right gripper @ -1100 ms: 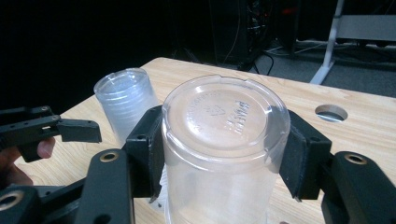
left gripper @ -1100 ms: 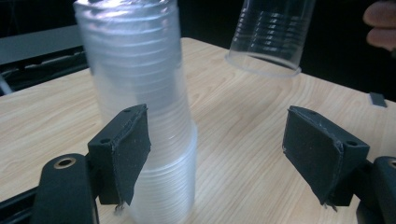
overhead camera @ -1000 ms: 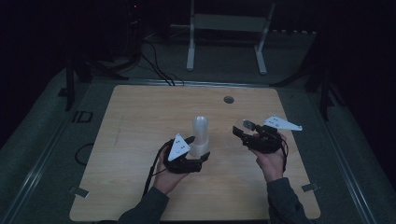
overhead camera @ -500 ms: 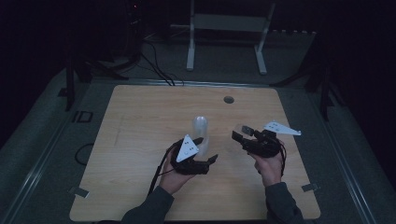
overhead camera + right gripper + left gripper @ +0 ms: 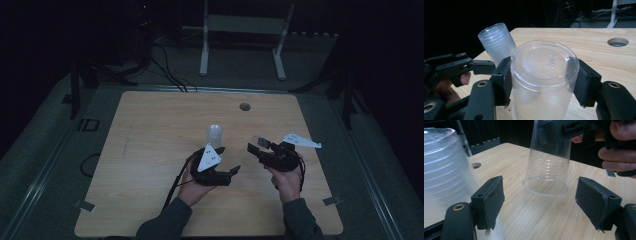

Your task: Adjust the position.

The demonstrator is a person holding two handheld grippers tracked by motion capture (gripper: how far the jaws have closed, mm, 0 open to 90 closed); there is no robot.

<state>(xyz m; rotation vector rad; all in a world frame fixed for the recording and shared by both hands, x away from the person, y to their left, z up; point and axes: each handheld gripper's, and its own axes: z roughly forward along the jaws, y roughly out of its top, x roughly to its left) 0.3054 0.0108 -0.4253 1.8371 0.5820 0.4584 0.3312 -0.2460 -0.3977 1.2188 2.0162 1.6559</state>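
- On the left, the left hand-held gripper (image 5: 231,161) stood spread with nothing between its pads (image 5: 490,198); the stack of clear cups (image 5: 214,136) rose upside down on the bench (image 5: 150,150) just beside its left jaw.
- The stack (image 5: 446,175) looked to be several nested cups, but the ribs blurred together, so an exact count could not be given.
- To the right, the right hand-held gripper (image 5: 256,148) was pinching one single cup (image 5: 544,75) by its sides near the base, mouth down and lifted clear of the bench (image 5: 547,167).
- To do this step well, I judged the single cup should go down level and mouth-flat, well apart from the stack, with the squeeze kept light so the thin wall would not buckle.
- The left hand-held gripper would do best to steady the stack before the next cup is peeled off.
- Count: one stack, one separated cup, two hand-held grippers, one round hole (image 5: 244,106) in the bench.
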